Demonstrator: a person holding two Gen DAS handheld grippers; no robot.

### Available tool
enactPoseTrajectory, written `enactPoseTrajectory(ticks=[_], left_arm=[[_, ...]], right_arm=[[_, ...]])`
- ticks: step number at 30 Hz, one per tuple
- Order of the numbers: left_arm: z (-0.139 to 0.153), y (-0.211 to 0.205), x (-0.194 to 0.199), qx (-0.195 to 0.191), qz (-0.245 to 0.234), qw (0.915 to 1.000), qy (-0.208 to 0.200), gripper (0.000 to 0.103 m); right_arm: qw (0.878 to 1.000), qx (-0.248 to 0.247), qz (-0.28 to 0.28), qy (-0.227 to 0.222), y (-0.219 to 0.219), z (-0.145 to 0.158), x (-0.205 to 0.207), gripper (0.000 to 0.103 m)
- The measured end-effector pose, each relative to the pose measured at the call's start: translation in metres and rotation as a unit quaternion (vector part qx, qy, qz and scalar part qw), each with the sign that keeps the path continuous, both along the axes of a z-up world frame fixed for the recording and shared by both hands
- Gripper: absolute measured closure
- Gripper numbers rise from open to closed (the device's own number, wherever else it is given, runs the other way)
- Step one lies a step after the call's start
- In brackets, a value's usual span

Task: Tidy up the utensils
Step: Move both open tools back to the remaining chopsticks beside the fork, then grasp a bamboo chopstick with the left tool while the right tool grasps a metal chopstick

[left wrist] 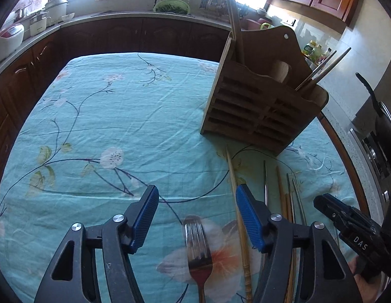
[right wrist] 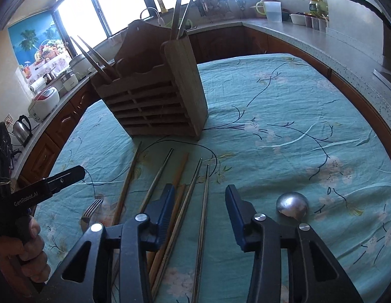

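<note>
A wooden utensil holder point(left wrist: 261, 111) point(right wrist: 157, 101) stands on the teal floral tablecloth point(left wrist: 119, 116) with chopsticks standing in it. My left gripper point(left wrist: 196, 195) is open and empty above a metal fork point(left wrist: 198, 250). A bamboo chopstick point(left wrist: 235, 194) lies by its right finger. Several metal and wooden chopsticks point(right wrist: 180, 202) lie loose on the cloth. My right gripper point(right wrist: 200, 194) is open and empty above a metal chopstick point(right wrist: 204, 214). A metal spoon point(right wrist: 292, 204) lies bowl-down to its right. The fork also shows in the right wrist view point(right wrist: 90, 212).
A dark wood kitchen counter point(left wrist: 119, 25) wraps around the table, with a rice cooker point(right wrist: 44, 103), a kettle point(right wrist: 22, 127), a green basket point(left wrist: 172, 6) and a jug point(right wrist: 272, 11) on it. A stove point(left wrist: 379, 136) stands at the right.
</note>
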State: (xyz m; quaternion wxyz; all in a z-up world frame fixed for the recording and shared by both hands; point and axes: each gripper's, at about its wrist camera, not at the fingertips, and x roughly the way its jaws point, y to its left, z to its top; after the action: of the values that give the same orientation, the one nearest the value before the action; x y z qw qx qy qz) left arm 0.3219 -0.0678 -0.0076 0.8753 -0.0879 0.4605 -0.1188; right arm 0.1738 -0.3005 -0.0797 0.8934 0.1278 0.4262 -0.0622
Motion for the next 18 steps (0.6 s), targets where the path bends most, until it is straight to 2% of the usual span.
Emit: enactPoseTrajectory(ticks=[3,7,13,16,18], left_arm=[[-0.007,-0.013,0.023,0.01,-0.014,0.9998,0.012,0.046],[-0.02,-0.031,0.047,0.021,-0.03,0.9991,0.022,0.049],[-0.045,-0.056,0.075,0.035,-0.048,0.9974,0.041,0.065],[-0.048,-0.075,0.079,0.09,-0.064,0.9936,0.024,0.069],[-0.052,-0.084,0.08,0.106,-0.071,0.9916,0.018,0.084]], right_arm=[[1.0,-0.005,0.001,0.017,-0.002,-0.01,0.01,0.075],[0.999,-0.006,0.0,0.033,-0.006,-0.02,0.019,0.079],[0.999,-0.025,0.007,0.044,-0.004,-0.027,0.029,0.082],[0.997,-0.046,0.02,0.053,0.0,-0.028,0.033,0.081],[0.996,-0.066,0.03,0.058,0.005,-0.028,0.035,0.081]])
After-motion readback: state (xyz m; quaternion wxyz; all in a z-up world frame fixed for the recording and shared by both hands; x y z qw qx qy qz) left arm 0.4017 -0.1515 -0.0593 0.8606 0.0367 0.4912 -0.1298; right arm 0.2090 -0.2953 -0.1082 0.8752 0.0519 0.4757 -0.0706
